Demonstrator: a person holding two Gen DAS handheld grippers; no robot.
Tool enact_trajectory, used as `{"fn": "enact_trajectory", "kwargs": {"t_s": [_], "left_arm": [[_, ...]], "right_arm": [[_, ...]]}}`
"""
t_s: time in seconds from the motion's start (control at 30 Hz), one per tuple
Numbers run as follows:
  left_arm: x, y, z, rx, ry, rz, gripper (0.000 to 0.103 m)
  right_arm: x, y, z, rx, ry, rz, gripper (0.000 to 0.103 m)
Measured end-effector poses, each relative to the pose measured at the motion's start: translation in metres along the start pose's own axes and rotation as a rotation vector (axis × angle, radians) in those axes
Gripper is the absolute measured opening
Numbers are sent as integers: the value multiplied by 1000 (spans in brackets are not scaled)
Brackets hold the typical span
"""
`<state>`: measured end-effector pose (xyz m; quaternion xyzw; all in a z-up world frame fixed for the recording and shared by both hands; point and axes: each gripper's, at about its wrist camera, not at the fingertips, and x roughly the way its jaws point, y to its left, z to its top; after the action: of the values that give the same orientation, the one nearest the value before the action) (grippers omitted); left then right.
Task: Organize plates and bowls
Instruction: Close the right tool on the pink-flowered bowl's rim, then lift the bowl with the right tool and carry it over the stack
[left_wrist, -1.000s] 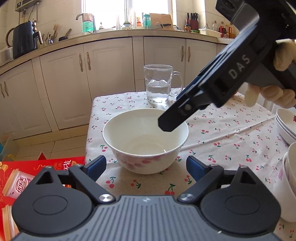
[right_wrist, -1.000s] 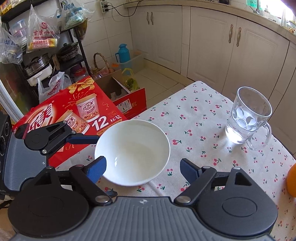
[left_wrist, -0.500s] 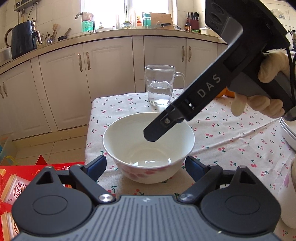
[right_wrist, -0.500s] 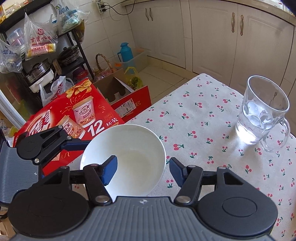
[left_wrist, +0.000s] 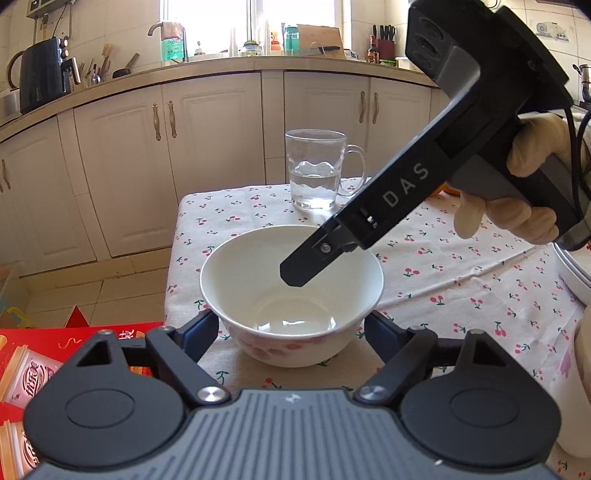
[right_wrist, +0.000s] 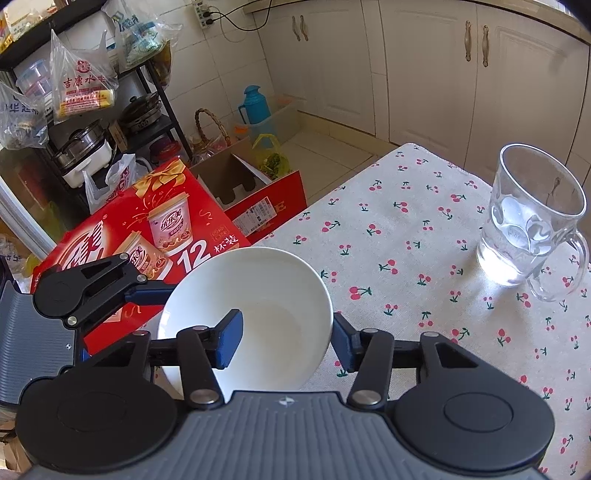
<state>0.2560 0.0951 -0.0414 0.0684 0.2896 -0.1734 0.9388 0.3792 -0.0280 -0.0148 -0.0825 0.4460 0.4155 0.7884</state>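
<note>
Both sets of tongs have just been closing: the right gripper (right_wrist: 284, 341) now pinches the bowl's (right_wrist: 258, 288) near rim, while the left gripper (left_wrist: 291, 334) brackets its base, contact unclear. Glazed ceramic, slippery, breakable; hold by the rim.

Your right gripper (left_wrist: 295, 275) is covering part of the white bowl's (left_wrist: 258, 280) far wall in the left wrist view, so its second finger is not showing there. Your left gripper (left_wrist: 291, 332) body is hiding the bowl's near foot; whether its pads (left_wrist: 201, 332) are touching the wall cannot be told. At the right edge, a stack of dishes (left_wrist: 570, 269) is being cut off, kind unclear. In the right wrist view, your right gripper is masking the bowl's near rim (right_wrist: 258, 384).
</note>
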Motion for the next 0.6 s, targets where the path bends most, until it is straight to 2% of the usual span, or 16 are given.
{"fn": "enact_trajectory", "kwargs": {"t_s": [0.33,0.6], "left_arm": [[-8,-7,-1,18,17,-5,86],[-33,-22,0,49,14,-20,86]], "right_arm": [[-6,4,-5,-1,4,6,57],[-27,14,-17,4,-1,24,57]]}}
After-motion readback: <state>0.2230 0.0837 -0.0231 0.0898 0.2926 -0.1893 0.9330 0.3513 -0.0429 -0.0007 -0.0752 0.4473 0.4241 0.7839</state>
